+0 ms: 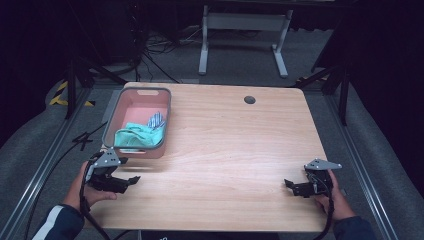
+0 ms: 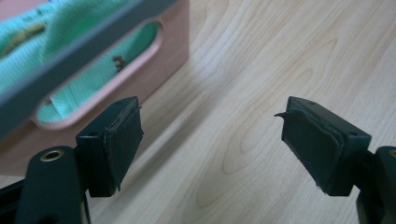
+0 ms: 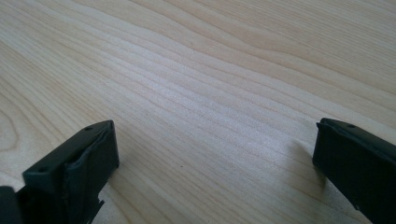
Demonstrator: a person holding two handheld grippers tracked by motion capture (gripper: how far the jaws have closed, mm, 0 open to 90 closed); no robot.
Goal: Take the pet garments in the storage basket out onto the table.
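A pink basket with a grey rim (image 1: 111,121) stands at the table's left side, holding a green cloth (image 1: 140,135) and a small striped blue cloth (image 1: 156,120). My left gripper (image 1: 131,181) rests open near the table's front left, just below the basket. In the left gripper view its gripper (image 2: 210,149) has jaws spread wide over bare wood, with the basket's handle slot (image 2: 100,88) and the green cloth (image 2: 56,23) close at the upper left. My right gripper (image 1: 291,185) sits open at the front right; the right gripper view has its gripper (image 3: 215,172) over bare wood.
The wooden table (image 1: 230,150) has a round cable hole (image 1: 249,99) near its far edge. A white desk frame (image 1: 245,35) stands on the grey floor beyond. Black cables (image 1: 65,155) trail off the left side.
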